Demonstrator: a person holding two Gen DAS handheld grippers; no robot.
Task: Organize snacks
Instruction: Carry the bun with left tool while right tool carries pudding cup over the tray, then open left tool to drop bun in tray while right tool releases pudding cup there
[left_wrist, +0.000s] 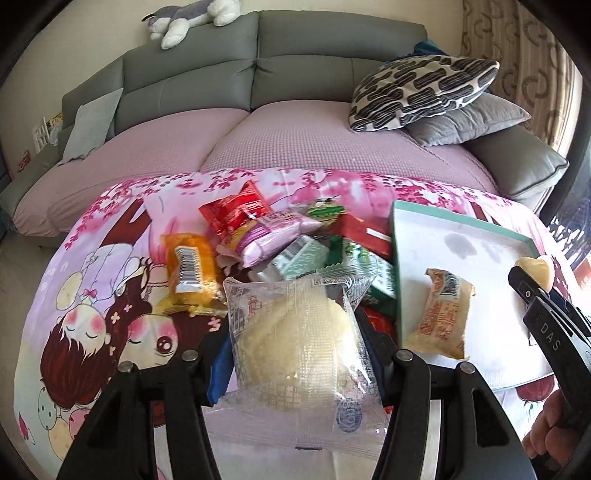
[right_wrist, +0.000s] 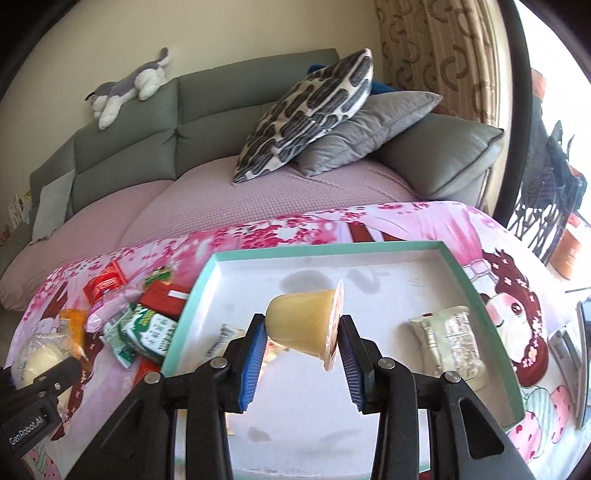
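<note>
In the left wrist view a clear-wrapped pastry (left_wrist: 295, 332) is clamped by the left gripper (left_wrist: 295, 354) above the snack pile (left_wrist: 280, 236), while in the right wrist view a jelly cup (right_wrist: 304, 325) is pinched sideways by the right gripper (right_wrist: 301, 354) over the tray (right_wrist: 476, 291), presumably for sorting there.

Left tongs (left_wrist: 295, 354) clamp a clear-wrapped pale pastry (left_wrist: 295, 332) above the floral-clothed counter (left_wrist: 110, 258). Beyond them lies a snack pile (left_wrist: 280, 236); to their right, a teal-rimmed tray (left_wrist: 458, 221) holding one wrapped cake (left_wrist: 441, 314).
</note>
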